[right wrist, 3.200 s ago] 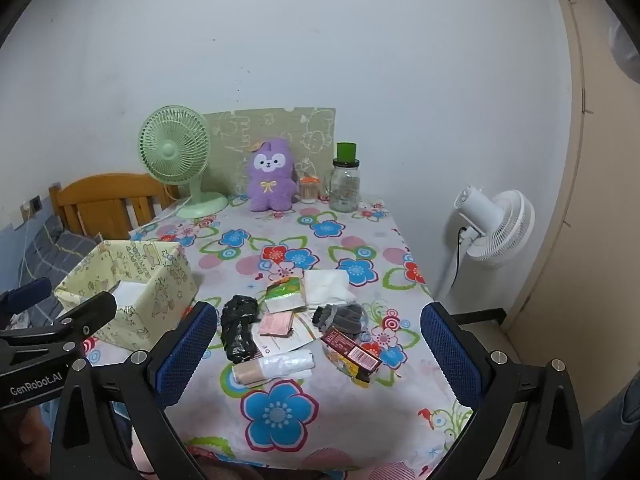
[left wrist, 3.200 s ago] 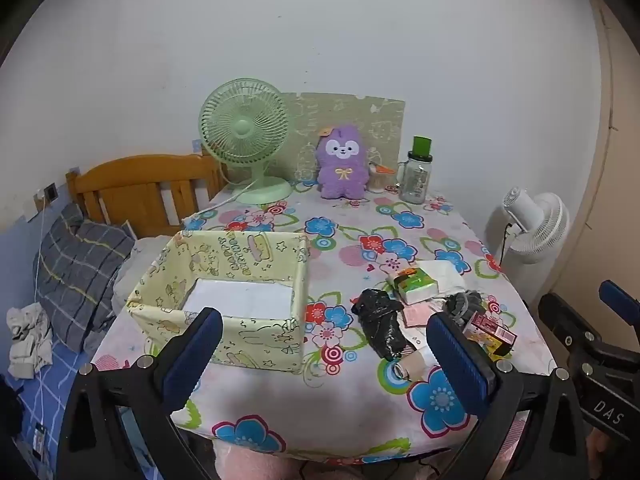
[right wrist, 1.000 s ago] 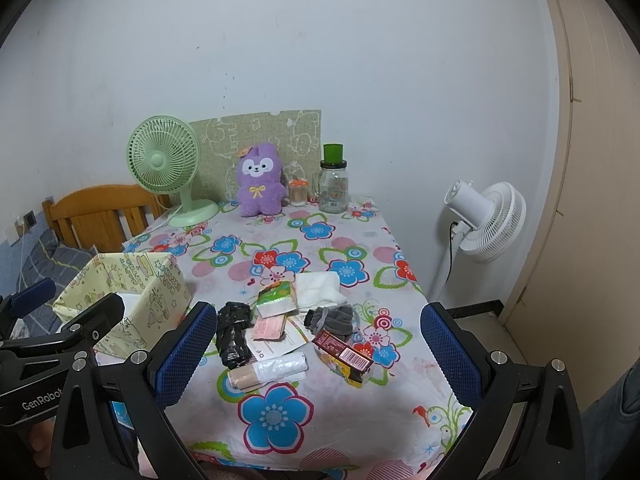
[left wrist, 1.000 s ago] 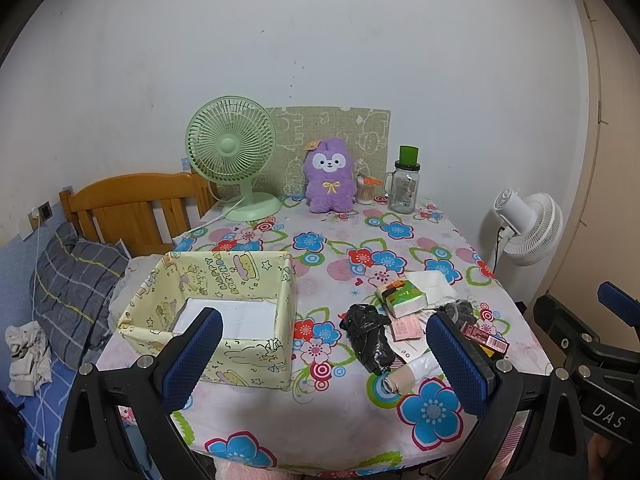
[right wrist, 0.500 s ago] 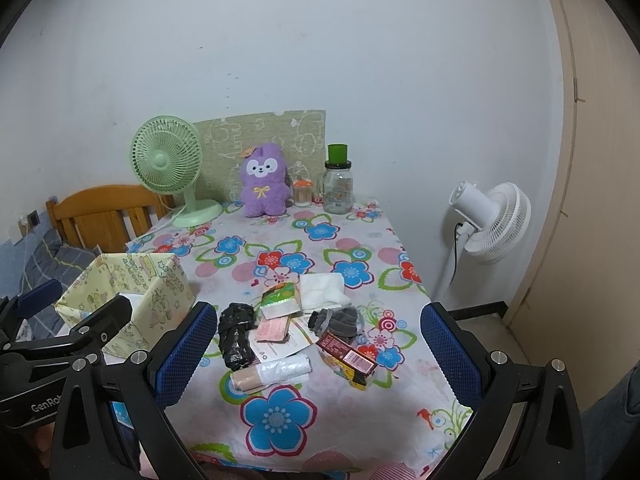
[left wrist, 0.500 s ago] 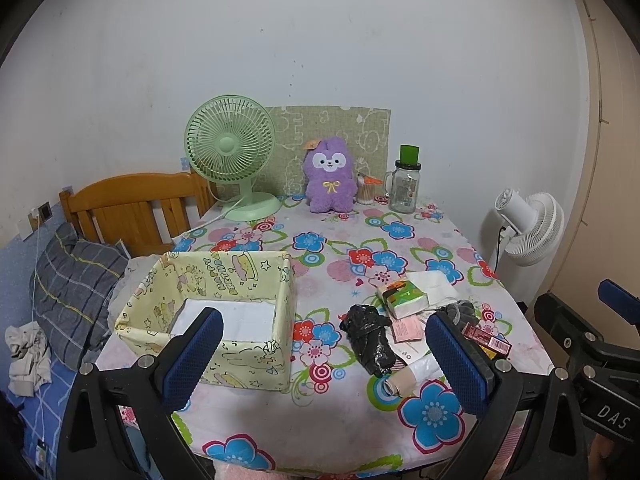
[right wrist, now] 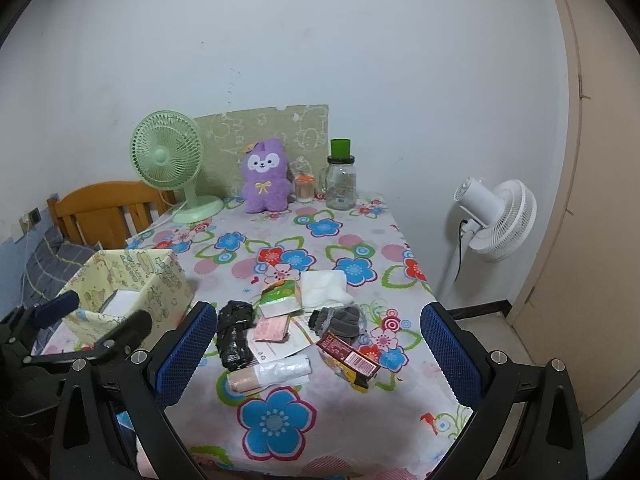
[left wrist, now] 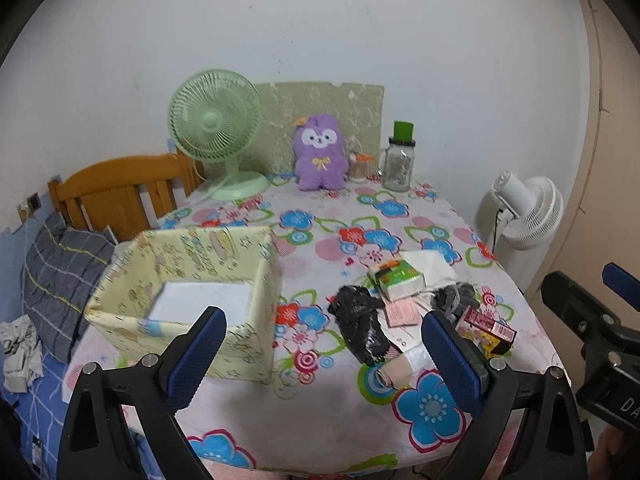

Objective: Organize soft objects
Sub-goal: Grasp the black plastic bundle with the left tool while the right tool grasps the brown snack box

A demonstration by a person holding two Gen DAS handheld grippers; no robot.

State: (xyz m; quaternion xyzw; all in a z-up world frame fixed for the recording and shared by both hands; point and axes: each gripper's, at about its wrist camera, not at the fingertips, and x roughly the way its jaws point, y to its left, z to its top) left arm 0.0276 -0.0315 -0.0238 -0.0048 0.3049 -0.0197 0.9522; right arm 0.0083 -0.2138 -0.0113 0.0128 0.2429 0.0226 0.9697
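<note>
Both claws wide apart, empty: left claw [left wrist: 324, 354], right claw [right wrist: 318, 350]. Black bag [right wrist: 235, 334] near yellow box [left wrist: 192, 276] on surface [right wrist: 340, 420].

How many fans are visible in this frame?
2. A green desk fan stands at the table's far left corner; a white fan stands on the floor right of the table. None appear hidden.

Worktop [right wrist: 320, 432], access notes. We find bare cloth along the near edge and across the middle band. Near left: fabric box [left wrist: 208, 280], open on top, walls upright. Near right: a clutter of small items [right wrist: 296, 332], touching and overlapping. Far edge lined by green fan [right wrist: 168, 160], purple plush [right wrist: 266, 178] and glass jar [right wrist: 341, 180]. Both tools hang wide open short of the near edge.
</note>
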